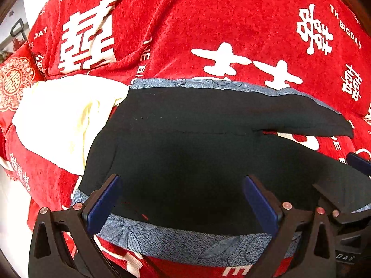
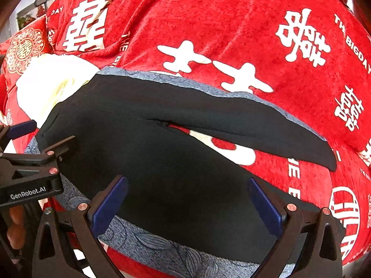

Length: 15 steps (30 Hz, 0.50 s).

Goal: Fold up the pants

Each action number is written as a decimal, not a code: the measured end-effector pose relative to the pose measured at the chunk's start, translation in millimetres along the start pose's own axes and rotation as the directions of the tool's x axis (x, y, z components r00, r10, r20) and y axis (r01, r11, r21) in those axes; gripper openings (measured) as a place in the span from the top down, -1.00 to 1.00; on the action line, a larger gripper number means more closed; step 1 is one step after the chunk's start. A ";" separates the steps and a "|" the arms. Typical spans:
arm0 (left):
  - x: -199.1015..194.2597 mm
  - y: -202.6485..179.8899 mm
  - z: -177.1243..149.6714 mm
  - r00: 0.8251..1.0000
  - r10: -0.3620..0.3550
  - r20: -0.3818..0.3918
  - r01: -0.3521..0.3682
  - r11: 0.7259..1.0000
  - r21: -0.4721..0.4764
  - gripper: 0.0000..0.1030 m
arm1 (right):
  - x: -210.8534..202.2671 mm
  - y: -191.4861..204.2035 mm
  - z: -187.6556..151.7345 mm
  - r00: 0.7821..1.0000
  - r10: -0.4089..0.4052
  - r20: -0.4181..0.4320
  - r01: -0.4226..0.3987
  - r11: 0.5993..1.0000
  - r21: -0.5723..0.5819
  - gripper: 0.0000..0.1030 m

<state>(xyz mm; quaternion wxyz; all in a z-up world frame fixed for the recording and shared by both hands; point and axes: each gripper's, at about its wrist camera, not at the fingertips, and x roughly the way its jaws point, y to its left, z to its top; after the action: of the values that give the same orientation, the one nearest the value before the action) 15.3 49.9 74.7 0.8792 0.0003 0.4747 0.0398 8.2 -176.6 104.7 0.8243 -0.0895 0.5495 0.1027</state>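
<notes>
- A red cushion (image 1: 14,81) with a gold emblem sits at the far left, beside a cream cloth (image 1: 62,118) bunched on the red blanket (image 1: 208,18).
- The black pants (image 1: 185,143) lie spread flat on a blue-grey patterned cloth (image 1: 176,241), their left edge overlapping the cream cloth; the two legs part toward the right, with red blanket showing in the gap.
- The left tongs (image 1: 183,199) hover over the near waist end of the pants, blue pads spread wide, pinching nothing.
- The right tongs (image 2: 187,201) hang just beside them over the near leg, likewise spread wide with nothing between the pads.
</notes>
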 end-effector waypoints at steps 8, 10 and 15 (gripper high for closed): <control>17.5 8.4 15.2 1.000 0.006 -0.025 -0.006 1.000 -0.009 -1.00 | 17.1 8.6 19.7 1.000 0.005 -0.010 -0.005 1.000 -0.027 -1.00; 22.6 9.7 19.2 0.999 0.009 -0.031 -0.010 1.000 -0.007 -1.00 | 21.6 9.7 23.8 1.000 0.005 -0.014 -0.006 0.999 -0.033 -1.00; 33.3 11.7 28.6 0.999 0.016 -0.040 -0.016 1.000 -0.004 -1.00 | 33.0 13.0 32.3 1.000 0.012 -0.025 -0.013 0.999 -0.042 -1.00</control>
<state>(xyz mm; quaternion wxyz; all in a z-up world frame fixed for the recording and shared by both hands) 56.6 64.9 63.0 0.8691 0.0014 0.4923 0.0479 45.8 -153.3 86.0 0.8147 -0.1046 0.5579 0.1185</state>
